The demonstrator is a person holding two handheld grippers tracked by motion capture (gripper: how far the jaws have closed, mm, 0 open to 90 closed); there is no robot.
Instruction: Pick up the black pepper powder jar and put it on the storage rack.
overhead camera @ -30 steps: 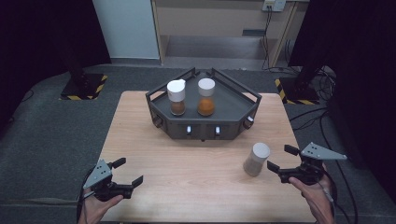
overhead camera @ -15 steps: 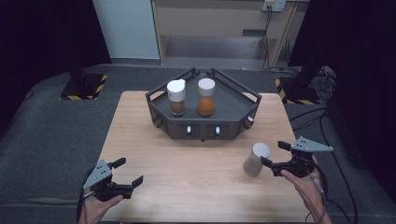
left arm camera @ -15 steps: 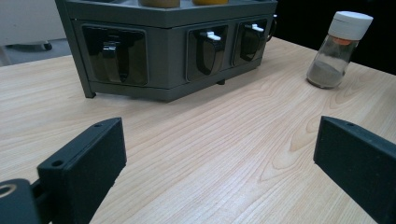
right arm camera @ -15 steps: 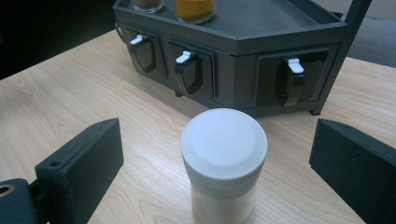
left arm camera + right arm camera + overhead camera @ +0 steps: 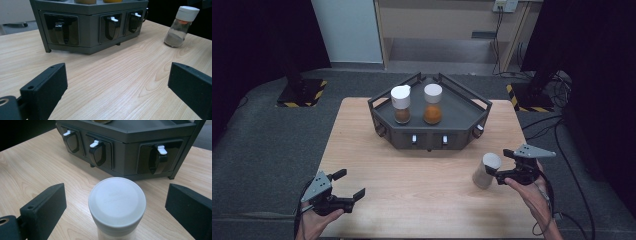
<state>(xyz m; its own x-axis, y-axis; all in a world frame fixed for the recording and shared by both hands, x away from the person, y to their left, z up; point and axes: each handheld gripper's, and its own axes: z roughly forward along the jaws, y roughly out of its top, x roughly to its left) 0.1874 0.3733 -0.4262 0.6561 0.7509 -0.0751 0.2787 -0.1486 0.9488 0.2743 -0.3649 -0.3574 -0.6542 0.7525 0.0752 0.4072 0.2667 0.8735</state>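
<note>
A pale wooden table (image 5: 422, 200) carries a dark grey angular rack (image 5: 462, 125) at its far middle, its front face set with dark recesses and small white levers. In the left gripper view the rack's top is cut off by the frame, so only the bases of the jars on it show; in the right gripper view only a sliver of one jar's amber contents shows at the top edge. From above, two white-capped jars stand upright on the rack: one with brown contents (image 5: 401, 104), one with orange contents (image 5: 432, 103).

Nearer the person, on the right side of the table, a third jar (image 5: 486, 170) stands upright on the bare wood, well apart from the rack. The right gripper (image 5: 113, 212) is at it with jaws spread wide, one on either side of the jar's white cap (image 5: 117, 201) and neither touching it. The jar's body is mostly hidden beneath the cap in that view; the left gripper view shows greyish powder inside.

The left gripper (image 5: 339, 192), held low at the table's near left corner, also stands open and empty, well apart from everything.
</note>
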